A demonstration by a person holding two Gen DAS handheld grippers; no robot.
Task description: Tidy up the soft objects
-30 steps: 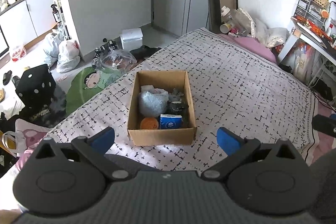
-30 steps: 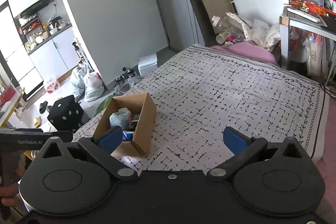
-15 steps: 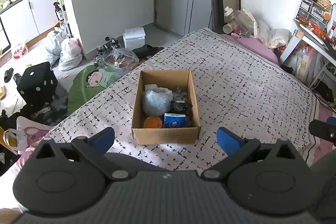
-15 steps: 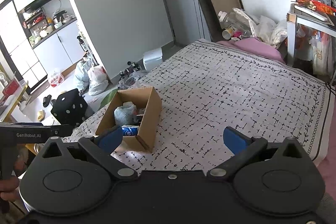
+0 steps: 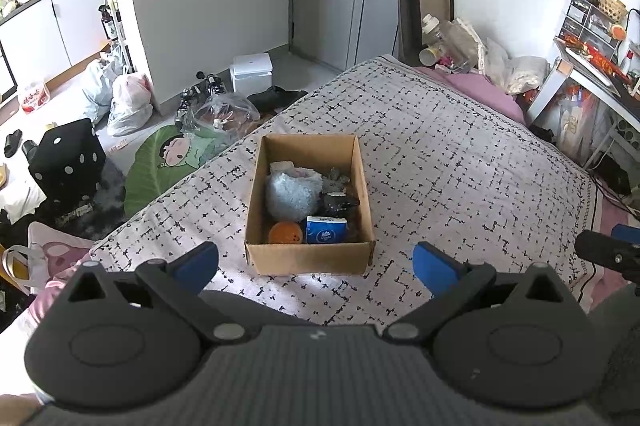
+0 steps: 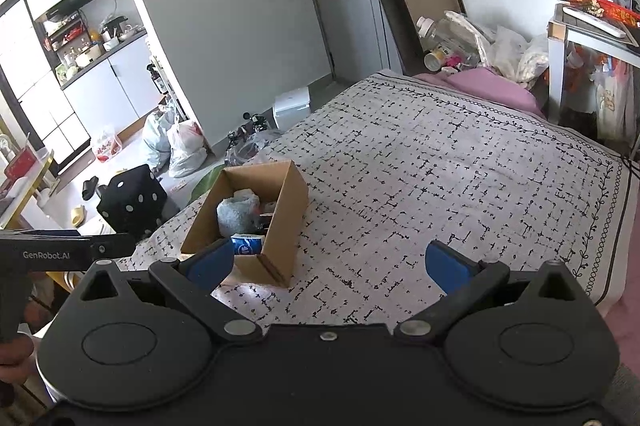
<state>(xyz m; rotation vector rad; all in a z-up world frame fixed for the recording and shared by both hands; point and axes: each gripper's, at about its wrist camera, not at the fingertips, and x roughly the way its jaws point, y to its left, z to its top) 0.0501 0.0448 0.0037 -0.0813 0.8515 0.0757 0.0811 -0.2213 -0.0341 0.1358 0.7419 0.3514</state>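
Note:
An open cardboard box [image 5: 310, 258] [image 6: 280, 226] sits on the patterned bedspread [image 5: 460, 166] [image 6: 440, 166] near the bed's near-left side. Inside lie a fluffy light-blue plush [image 5: 291, 195] [image 6: 237, 211], an orange ball [image 5: 284, 233], a blue tissue pack [image 5: 326, 230] [image 6: 246, 245] and a dark soft item [image 5: 338, 203]. My left gripper [image 5: 316, 264] hangs open just short of the box, nothing between its blue pads. My right gripper [image 6: 328, 262] is open too, to the right of the box and above the bedspread. The right gripper's tip [image 5: 608, 254] shows in the left wrist view.
On the floor left of the bed are a black dice cushion [image 5: 68, 162] [image 6: 134, 202], a green cartoon pillow [image 5: 168, 162], plastic bags [image 5: 128, 98] and a white box [image 5: 252, 72]. Bottles and bags [image 5: 480, 62] crowd the bed's far end. A cluttered desk [image 6: 592, 26] stands at right.
Both grippers have risen and pulled back slightly, so the box and bed look a little farther away. Both stay open and nothing was picked up.

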